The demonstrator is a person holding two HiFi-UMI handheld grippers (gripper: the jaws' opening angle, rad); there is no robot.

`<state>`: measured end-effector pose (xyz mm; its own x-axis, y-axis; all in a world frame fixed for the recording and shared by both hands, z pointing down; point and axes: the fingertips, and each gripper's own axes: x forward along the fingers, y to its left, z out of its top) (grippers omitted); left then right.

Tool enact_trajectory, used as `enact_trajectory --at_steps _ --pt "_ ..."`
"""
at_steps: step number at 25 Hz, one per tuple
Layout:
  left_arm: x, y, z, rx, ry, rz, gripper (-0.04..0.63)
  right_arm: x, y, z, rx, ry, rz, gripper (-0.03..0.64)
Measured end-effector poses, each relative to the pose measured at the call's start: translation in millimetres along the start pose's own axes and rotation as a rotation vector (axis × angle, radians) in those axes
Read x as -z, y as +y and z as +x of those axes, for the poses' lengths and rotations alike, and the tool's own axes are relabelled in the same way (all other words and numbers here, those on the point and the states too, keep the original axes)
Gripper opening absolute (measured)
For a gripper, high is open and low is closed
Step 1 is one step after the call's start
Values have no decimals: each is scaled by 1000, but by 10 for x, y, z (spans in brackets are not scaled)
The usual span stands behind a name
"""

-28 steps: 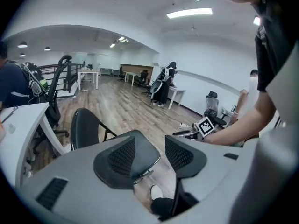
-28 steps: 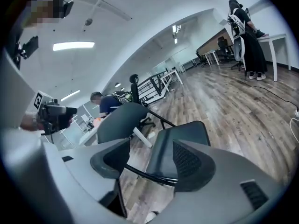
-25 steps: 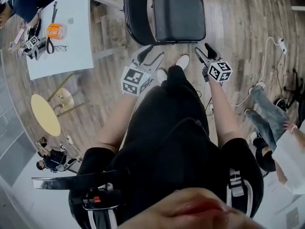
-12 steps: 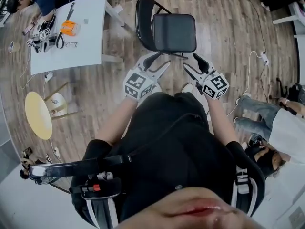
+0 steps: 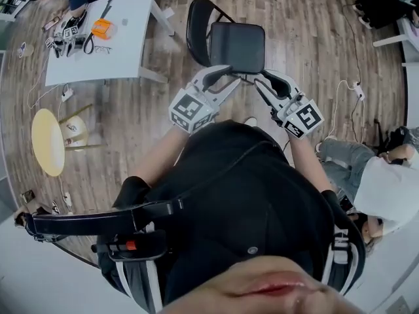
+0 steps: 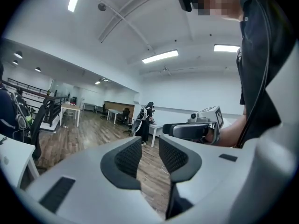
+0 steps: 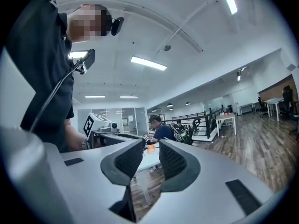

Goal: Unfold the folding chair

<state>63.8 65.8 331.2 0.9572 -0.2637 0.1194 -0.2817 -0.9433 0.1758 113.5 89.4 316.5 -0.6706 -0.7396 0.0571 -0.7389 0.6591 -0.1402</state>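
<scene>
**A:** Head view: the folding chair (image 5: pixel 237 44) stands opened out on the wooden floor (image 5: pixel 314 38), seat down flat, backrest loop at the seat's left.

**B:** And the left gripper (image 5: pixel 226 77)?

**A:** Its jaws have just been closing. They're released, with a narrow gap and nothing between them, just open room beyond.

**B:** The right gripper (image 5: pixel 262 84) is the same. Its jaws have just been closing too, a slim gap left, gripping nothing.

**A:** In the head view both grippers sit at the seat's near edge. Off to the upper left is a white counter (image 5: pixel 124 38) with an orange item (image 5: pixel 103 29) on it.
</scene>
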Motion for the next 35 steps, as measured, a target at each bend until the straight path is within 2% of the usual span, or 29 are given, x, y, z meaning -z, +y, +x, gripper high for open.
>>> enact_trajectory --at_steps 3,5,13,22,35 --pt "-82 -129 34 -2 -27 17 40 -107 2 -148 15 -16 -30 54" --pt "-123 -202 72 2 -41 12 5 -135 -20 -236 29 -17 -46 9" --pt "-111 -369 101 -14 -35 16 5 -211 11 -374 61 -65 -43 8" --pt "-27 -397 59 -23 -25 -7 5 -128 133 -342 25 -48 -35 8" --pt "80 -434 114 -1 -1 1 5 -41 82 -344 20 -31 -29 8"
